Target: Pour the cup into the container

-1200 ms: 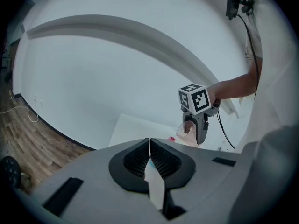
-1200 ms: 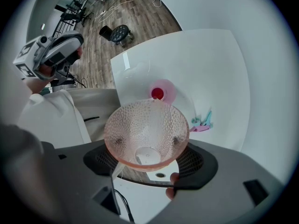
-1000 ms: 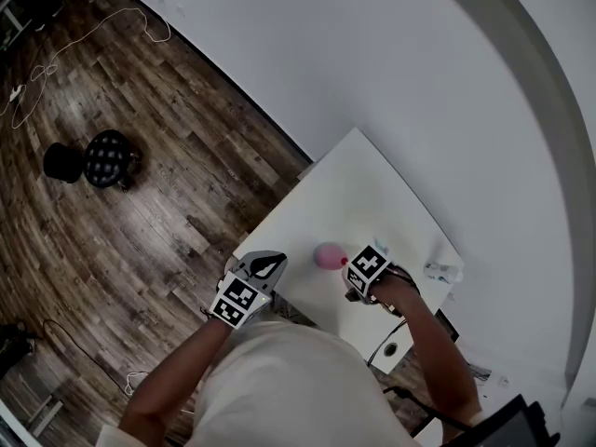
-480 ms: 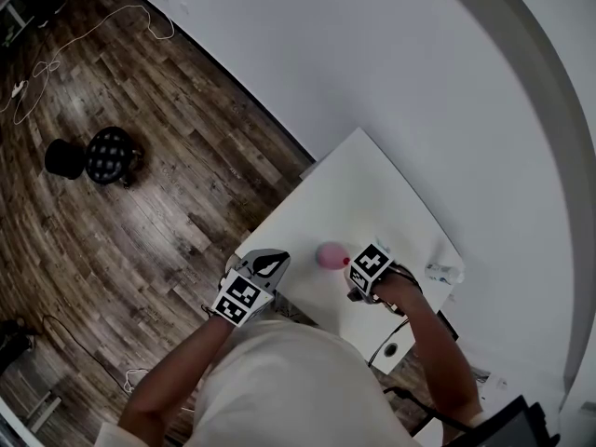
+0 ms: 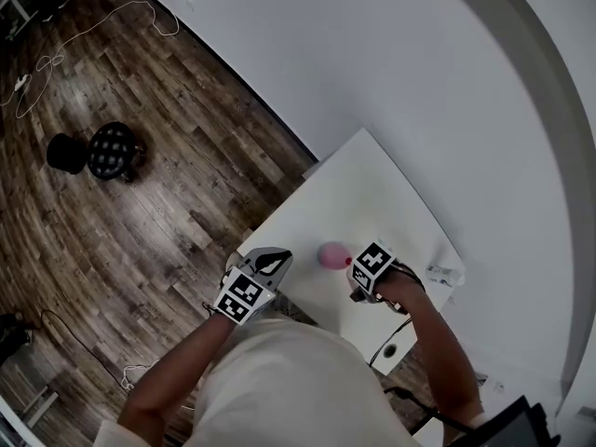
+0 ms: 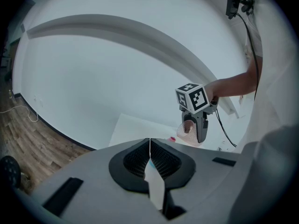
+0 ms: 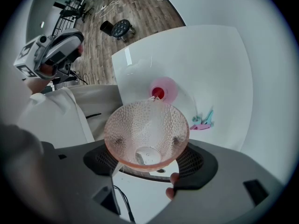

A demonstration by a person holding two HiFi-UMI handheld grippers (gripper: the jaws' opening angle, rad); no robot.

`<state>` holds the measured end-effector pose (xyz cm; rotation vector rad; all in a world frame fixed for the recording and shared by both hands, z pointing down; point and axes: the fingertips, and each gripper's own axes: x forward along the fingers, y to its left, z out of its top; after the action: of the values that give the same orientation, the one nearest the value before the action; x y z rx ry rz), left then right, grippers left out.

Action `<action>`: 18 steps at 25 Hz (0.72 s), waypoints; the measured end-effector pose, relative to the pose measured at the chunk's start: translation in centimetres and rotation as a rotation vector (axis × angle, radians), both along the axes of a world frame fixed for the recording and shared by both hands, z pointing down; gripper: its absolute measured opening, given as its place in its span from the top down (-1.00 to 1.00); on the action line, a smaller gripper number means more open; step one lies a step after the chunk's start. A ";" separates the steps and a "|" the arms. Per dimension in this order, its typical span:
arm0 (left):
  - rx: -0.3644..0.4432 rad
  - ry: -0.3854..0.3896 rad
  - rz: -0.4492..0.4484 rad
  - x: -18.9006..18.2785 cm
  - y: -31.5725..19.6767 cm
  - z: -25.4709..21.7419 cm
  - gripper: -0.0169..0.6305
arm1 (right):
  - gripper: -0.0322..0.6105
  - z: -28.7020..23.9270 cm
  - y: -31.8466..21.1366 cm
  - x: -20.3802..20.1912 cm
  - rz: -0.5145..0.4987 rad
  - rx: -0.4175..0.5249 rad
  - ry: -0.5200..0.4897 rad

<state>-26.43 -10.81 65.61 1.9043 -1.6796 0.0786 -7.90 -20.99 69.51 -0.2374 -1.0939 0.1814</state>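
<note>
A clear, pink-tinted dimpled cup (image 7: 147,129) is tipped on its side, and my right gripper (image 7: 147,149) is shut on it. Its rim hangs just above a small pink container (image 7: 162,90) with red contents on the white table (image 7: 210,59). A few drops cling near the cup's base. In the head view the container (image 5: 331,254) sits just left of the right gripper (image 5: 361,277). My left gripper (image 5: 267,264) is held off the table's near-left edge. Its jaws (image 6: 150,146) are shut and empty. From there I see the right gripper (image 6: 196,125) and the cup (image 6: 188,129).
A small teal and pink item (image 7: 203,120) lies on the table right of the container. A clear object (image 5: 441,272) sits at the table's right edge. A black stool (image 5: 112,152) and loose cables (image 5: 56,54) are on the wooden floor, with a white wall behind the table.
</note>
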 end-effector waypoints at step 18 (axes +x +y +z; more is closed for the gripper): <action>0.002 0.002 0.001 -0.1 0.7 0.3 0.91 | -0.22 -0.3 0.7 0.0 -0.012 -0.011 0.033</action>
<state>-26.53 -10.16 65.94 1.9057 -1.6780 0.0755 -7.89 -20.34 69.22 -0.2500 -1.0586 0.1806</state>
